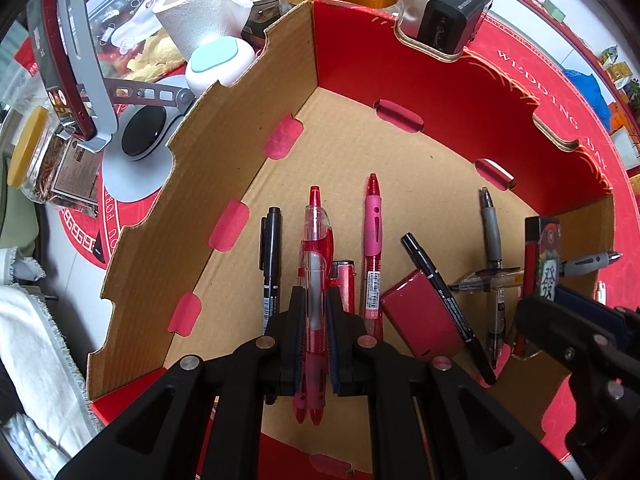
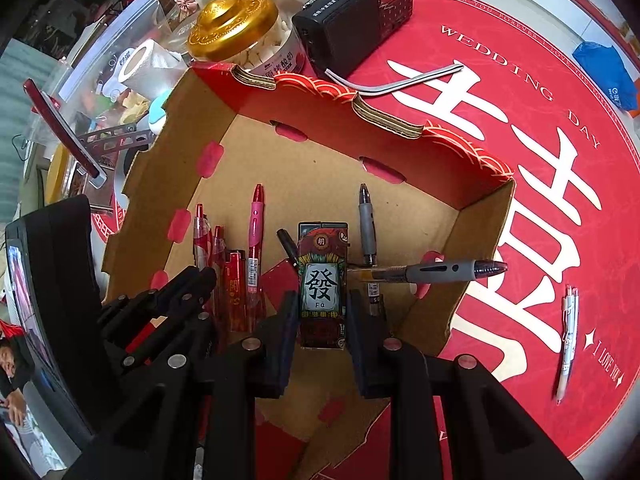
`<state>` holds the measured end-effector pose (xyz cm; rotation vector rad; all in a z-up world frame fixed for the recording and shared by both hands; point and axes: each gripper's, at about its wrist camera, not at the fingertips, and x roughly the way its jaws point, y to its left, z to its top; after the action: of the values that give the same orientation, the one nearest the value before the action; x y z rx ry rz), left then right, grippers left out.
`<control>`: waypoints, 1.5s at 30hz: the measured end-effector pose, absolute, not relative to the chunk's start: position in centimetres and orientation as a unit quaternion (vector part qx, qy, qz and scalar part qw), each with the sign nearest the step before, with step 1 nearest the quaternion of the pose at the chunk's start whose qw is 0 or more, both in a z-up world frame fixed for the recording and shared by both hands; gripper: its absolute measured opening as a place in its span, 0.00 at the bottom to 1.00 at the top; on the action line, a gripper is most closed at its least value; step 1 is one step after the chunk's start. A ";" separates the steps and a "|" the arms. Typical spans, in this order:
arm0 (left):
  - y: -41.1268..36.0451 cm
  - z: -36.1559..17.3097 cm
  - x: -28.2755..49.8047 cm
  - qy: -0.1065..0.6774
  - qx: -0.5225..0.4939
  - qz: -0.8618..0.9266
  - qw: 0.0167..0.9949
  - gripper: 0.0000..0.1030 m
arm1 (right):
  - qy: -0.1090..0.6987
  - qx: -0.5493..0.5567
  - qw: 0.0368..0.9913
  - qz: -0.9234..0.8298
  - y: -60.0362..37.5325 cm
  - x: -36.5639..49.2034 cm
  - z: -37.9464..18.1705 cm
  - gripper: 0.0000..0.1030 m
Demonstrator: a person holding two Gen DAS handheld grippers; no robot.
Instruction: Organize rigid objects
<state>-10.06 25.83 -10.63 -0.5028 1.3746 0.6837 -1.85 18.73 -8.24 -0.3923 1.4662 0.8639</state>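
My left gripper (image 1: 314, 312) is shut on a red clear pen (image 1: 316, 264) and holds it above the floor of the open cardboard box (image 1: 224, 148). A second red pen lies under it. My right gripper (image 2: 322, 312) is shut on a patterned lighter (image 2: 323, 284) with a Chinese character, also inside the box. On the box floor lie a black pen (image 1: 270, 264), a pink pen (image 1: 373, 248), a black marker (image 1: 444, 296), a dark red case (image 1: 424, 312), a red lighter (image 2: 235, 288) and grey pens (image 2: 367, 224). One grey pen (image 2: 440, 271) pokes over the box's right wall.
The box sits on a red round mat (image 2: 540, 160). A white pen (image 2: 567, 340) lies on the mat at right. A black radio (image 2: 356, 12), a gold-lidded jar (image 2: 236, 28), a paper roll (image 1: 196, 12) and a phone stand (image 1: 84, 60) crowd the box's far and left sides.
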 end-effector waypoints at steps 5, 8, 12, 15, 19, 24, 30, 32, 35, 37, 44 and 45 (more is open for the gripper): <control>26.2 -11.6 -10.2 0.621 -0.234 0.298 0.686 0.11 | 0.648 -0.176 0.642 0.371 18.7 -1.6 -8.9 0.25; 26.3 -12.7 -10.1 0.635 -0.248 0.277 0.677 0.67 | 0.651 -0.172 0.637 0.376 18.8 -1.4 -9.0 0.34; 26.9 -12.5 -11.0 0.613 -0.272 0.277 0.688 1.00 | 0.626 -0.170 0.659 0.381 18.4 -1.4 -7.5 0.81; 26.8 -12.4 -11.3 0.614 -0.244 0.288 0.693 1.00 | 0.624 -0.163 0.655 0.393 18.0 -1.5 -6.6 0.81; 26.0 -11.5 -11.8 0.605 -0.244 0.280 0.704 1.00 | 0.605 -0.157 0.675 0.390 15.5 -1.5 -4.9 0.81; 23.2 -9.6 -11.5 0.596 -0.245 0.248 0.723 1.00 | 0.602 -0.158 0.701 0.349 9.6 0.2 -4.8 0.81; 16.5 -6.7 -9.7 0.573 -0.258 0.171 0.758 1.00 | 0.641 -0.140 0.719 0.228 0.0 3.7 -7.9 0.81; 12.8 -5.4 -7.7 0.564 -0.259 0.139 0.772 1.00 | 0.659 -0.108 0.719 0.192 -3.8 4.6 -8.7 0.81; 8.3 -4.7 -5.3 0.565 -0.256 0.104 0.778 1.00 | 0.675 -0.083 0.719 0.144 -8.5 5.3 -9.8 0.81; 5.5 -6.0 -3.6 0.583 -0.250 0.106 0.766 1.00 | 0.687 -0.077 0.712 0.125 -10.9 5.6 -10.7 0.81; 0.9 -12.6 1.9 0.605 -0.262 0.141 0.739 1.00 | 0.708 -0.048 0.696 0.106 -17.7 6.9 -12.6 0.81; 0.7 -13.3 2.6 0.605 -0.261 0.150 0.737 1.00 | 0.710 -0.043 0.695 0.106 -18.4 7.1 -12.8 0.81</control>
<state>2.61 0.67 -13.31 -0.5724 1.3284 0.3289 7.15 -18.38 -12.77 -0.0959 1.5853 0.2374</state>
